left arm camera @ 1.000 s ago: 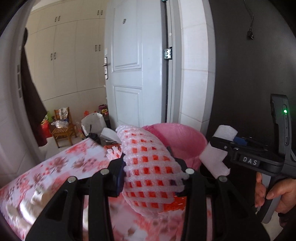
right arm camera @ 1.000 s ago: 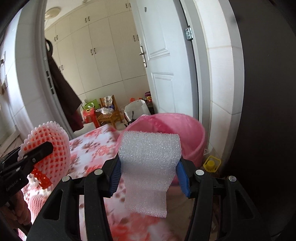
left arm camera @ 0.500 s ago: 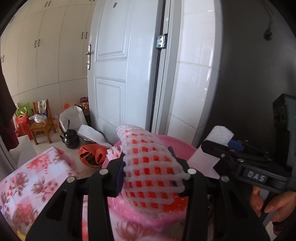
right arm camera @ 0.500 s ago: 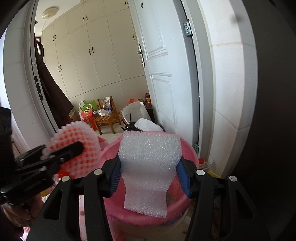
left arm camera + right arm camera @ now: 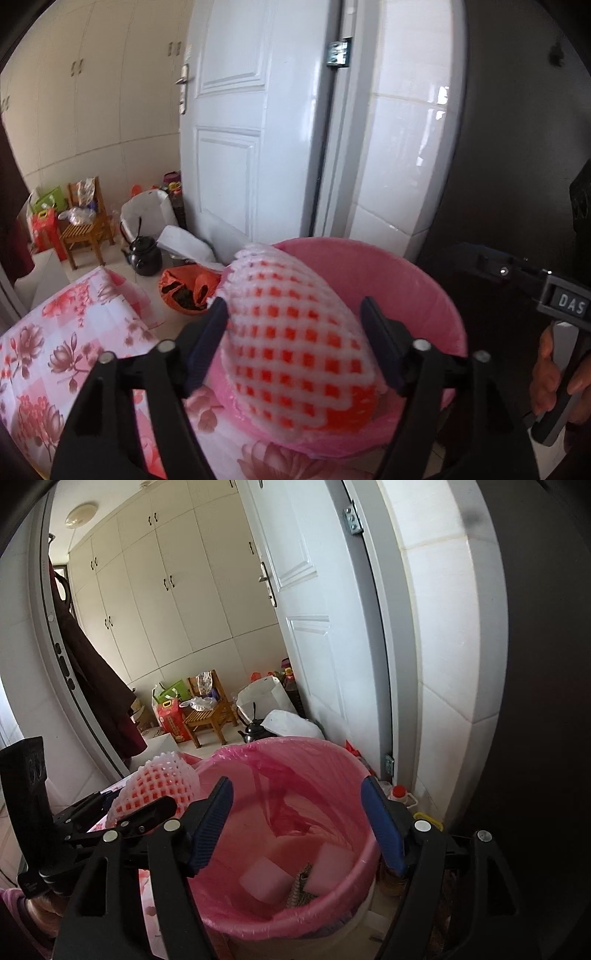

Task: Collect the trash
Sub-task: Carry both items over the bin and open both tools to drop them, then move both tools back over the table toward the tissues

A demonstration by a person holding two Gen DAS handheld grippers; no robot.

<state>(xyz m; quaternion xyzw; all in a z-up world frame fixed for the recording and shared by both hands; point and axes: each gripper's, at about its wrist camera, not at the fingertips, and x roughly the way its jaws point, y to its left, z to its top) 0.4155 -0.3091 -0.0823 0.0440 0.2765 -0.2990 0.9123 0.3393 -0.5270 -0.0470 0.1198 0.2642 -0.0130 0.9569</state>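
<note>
White letters "DAS" sit on a small dark plate on the right tool point(image 5: 480, 258), seen at the edge of the left wrist view; no other writing can be read. The left tool point(image 5: 295, 328) has its jaws spread wide, their blue pads barely at the sides of a foam fruit net point(image 5: 295, 332): an egg-shaped white mesh sleeve, soft and knobbly, with orange-red showing through its square holes. Whether the pads press the net cannot be told. The net hangs over the near rim of the trash bin point(image 5: 424, 284), a round bucket lined with a thin, crinkled, glossy pink plastic bag.

In the right wrist view the right tool point(image 5: 297, 823) is wide open and holds nothing, poised above the bin point(image 5: 343, 901). Two white foam pieces point(image 5: 266, 880) lie at the bottom of the liner beside a grey ridged scrap point(image 5: 300, 888). A floral pink cloth point(image 5: 40, 354) covers the desk just beside the bin
</note>
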